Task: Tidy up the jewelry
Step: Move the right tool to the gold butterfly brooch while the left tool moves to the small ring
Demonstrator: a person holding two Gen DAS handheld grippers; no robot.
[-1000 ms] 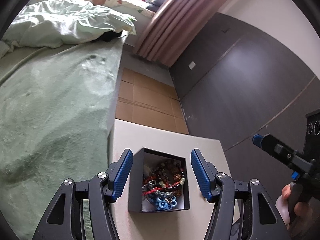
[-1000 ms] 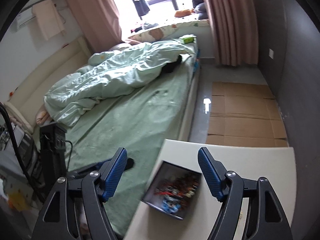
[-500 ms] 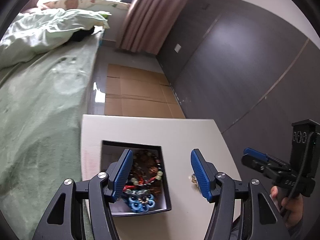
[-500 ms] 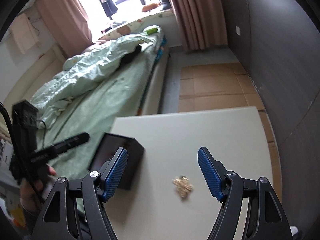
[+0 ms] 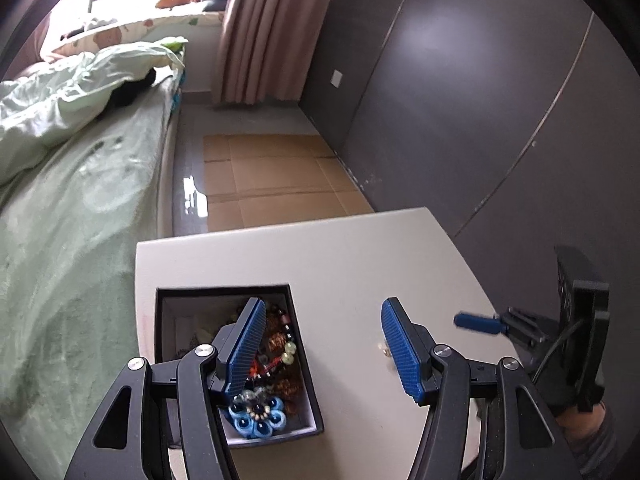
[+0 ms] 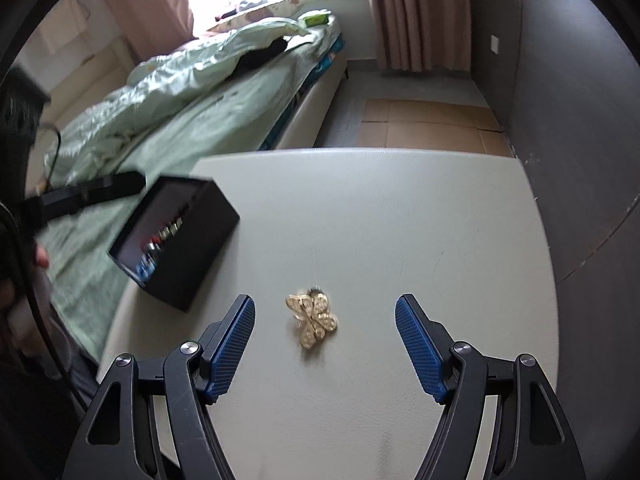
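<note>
Black box (image 6: 176,240) blocks table (image 6: 400,208) left; right side open.

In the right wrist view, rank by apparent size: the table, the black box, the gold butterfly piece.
Largest to smallest as they look in the right wrist view:
1. table
2. black box
3. gold butterfly piece, which looks small even though it lies nearest the camera, between the open fingers of the right gripper.
</note>
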